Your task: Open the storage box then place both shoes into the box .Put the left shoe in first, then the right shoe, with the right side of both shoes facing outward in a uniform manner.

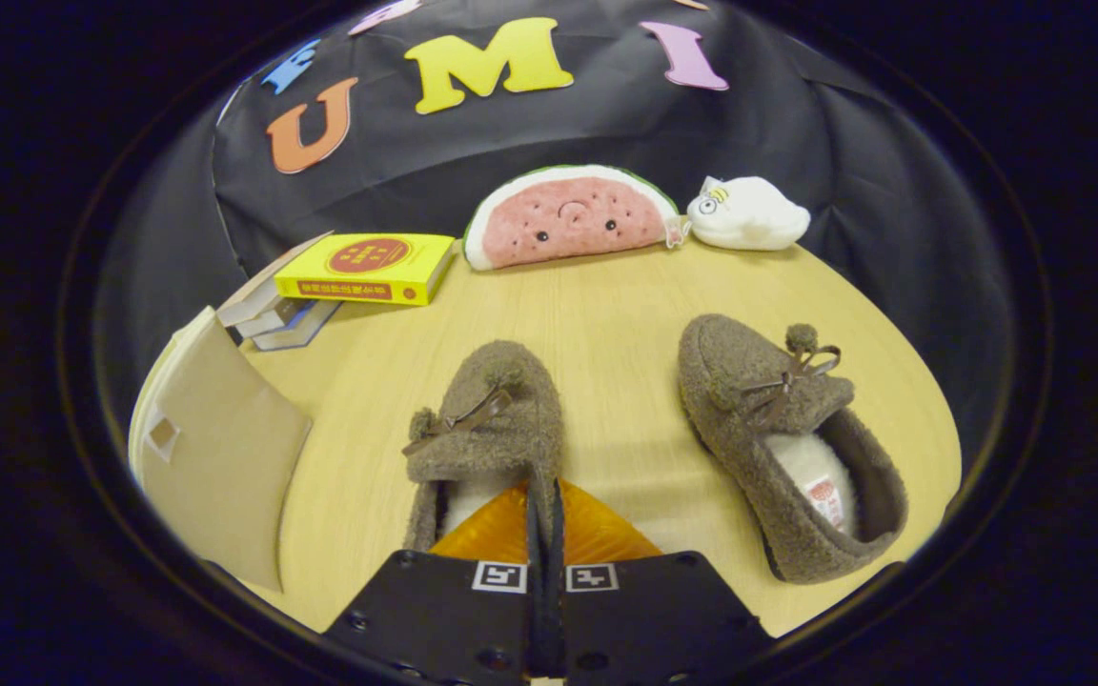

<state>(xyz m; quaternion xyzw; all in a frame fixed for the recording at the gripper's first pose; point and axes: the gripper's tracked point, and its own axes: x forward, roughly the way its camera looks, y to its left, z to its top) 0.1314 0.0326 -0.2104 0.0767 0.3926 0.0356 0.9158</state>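
Across the whole lower scene spreads a pale wood-grain desk [606,314], smooth and matte, its far edge meeting the draped black cloth wall [844,171] of the booth, which hangs in soft folds.

At about nine o'clock from the gripper, near the desk's edge, stands the storage box [225,448], a flat-sided beige carton with a small square tab on its face; its lid looks closed. Beyond it, at about ten o'clock, lies a loose stack of books [282,319] topped by a glossy yellow book [368,269] with a red round emblem.

At twelve o'clock, against the cloth, leans a plush watermelon slice [568,217], pink and nubbly with a white and green rim. Just beside it, at one o'clock, sits a small white plush toy [749,214], rounded and soft.

Two brown fuzzy shoes rest on the desk, well apart, each with a bow and pompoms and a white fleecy lining. The right shoe [778,438] lies at two o'clock, angled, toe pointing away. The left shoe [492,419] lies straight ahead, toe away.

The gripper [545,514] has its fingers pressed close together, pinching the right rim of the left shoe's opening between them.
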